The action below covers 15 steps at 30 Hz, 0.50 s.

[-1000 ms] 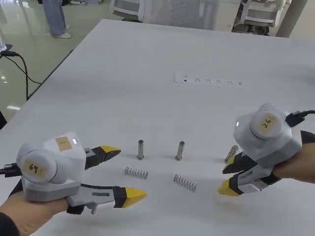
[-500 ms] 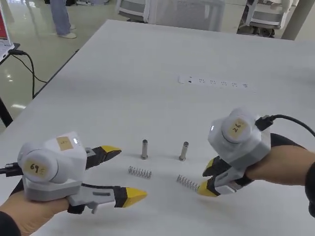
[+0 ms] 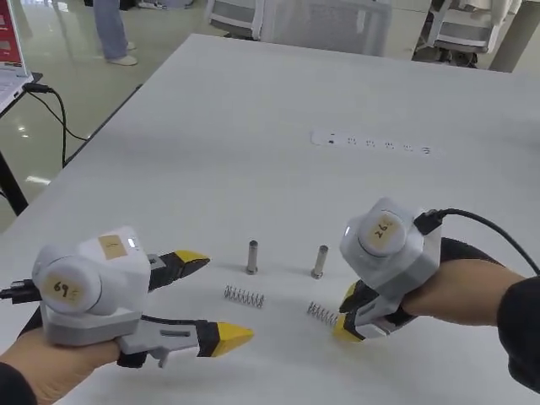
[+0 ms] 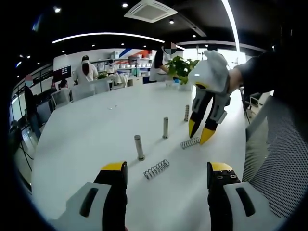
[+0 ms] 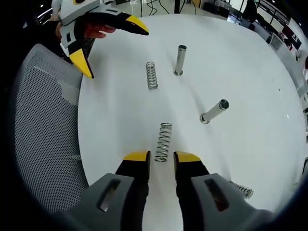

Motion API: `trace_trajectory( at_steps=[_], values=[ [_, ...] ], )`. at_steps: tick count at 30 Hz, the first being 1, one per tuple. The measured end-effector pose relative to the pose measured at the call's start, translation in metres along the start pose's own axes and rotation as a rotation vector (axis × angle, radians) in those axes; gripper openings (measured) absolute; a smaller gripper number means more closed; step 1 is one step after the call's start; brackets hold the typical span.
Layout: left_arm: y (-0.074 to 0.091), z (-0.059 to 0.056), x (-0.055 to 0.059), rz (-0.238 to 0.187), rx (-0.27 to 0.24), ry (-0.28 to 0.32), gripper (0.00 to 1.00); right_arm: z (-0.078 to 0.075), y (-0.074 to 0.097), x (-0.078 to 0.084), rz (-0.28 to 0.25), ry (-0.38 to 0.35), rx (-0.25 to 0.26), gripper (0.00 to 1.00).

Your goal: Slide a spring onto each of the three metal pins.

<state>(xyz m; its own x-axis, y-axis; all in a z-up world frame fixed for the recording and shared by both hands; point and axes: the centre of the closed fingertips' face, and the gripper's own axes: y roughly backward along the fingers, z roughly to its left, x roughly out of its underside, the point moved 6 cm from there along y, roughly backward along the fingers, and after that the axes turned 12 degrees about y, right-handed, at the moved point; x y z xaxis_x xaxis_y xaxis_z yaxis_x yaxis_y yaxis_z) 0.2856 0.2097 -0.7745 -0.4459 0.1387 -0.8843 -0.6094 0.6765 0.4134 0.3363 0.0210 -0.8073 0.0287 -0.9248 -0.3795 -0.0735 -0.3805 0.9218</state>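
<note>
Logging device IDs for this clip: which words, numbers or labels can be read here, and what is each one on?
"69": round sticker on the back of the left gripper.
"26": round cap label on the back of the right gripper.
Tan label on top of the left gripper: too small to read.
Red sign at the head view's left edge: too blurred to read.

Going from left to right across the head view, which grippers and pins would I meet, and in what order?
left gripper → left pin → right pin → right gripper
</note>
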Motion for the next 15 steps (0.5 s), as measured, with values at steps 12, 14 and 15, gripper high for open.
trace_trajectory(
  at_steps=[12, 14, 15],
  values=[
    [-0.0011, -0.0013, 0.0004, 0.003, 0.004, 0.003, 0.65, 0.0006, -0.0042, -0.0005, 0.024, 0.017, 0.009, 0.15],
    [-0.0013, -0.0011, 0.0003, 0.004, 0.004, 0.002, 0.65, 0.001, -0.0043, -0.001, 0.026, 0.017, 0.009, 0.14],
    [-0.0015, -0.0011, 0.0002, 0.005, 0.004, 0.001, 0.65, 0.0009, -0.0045, -0.001, 0.027, 0.016, 0.01, 0.14]
  ],
)
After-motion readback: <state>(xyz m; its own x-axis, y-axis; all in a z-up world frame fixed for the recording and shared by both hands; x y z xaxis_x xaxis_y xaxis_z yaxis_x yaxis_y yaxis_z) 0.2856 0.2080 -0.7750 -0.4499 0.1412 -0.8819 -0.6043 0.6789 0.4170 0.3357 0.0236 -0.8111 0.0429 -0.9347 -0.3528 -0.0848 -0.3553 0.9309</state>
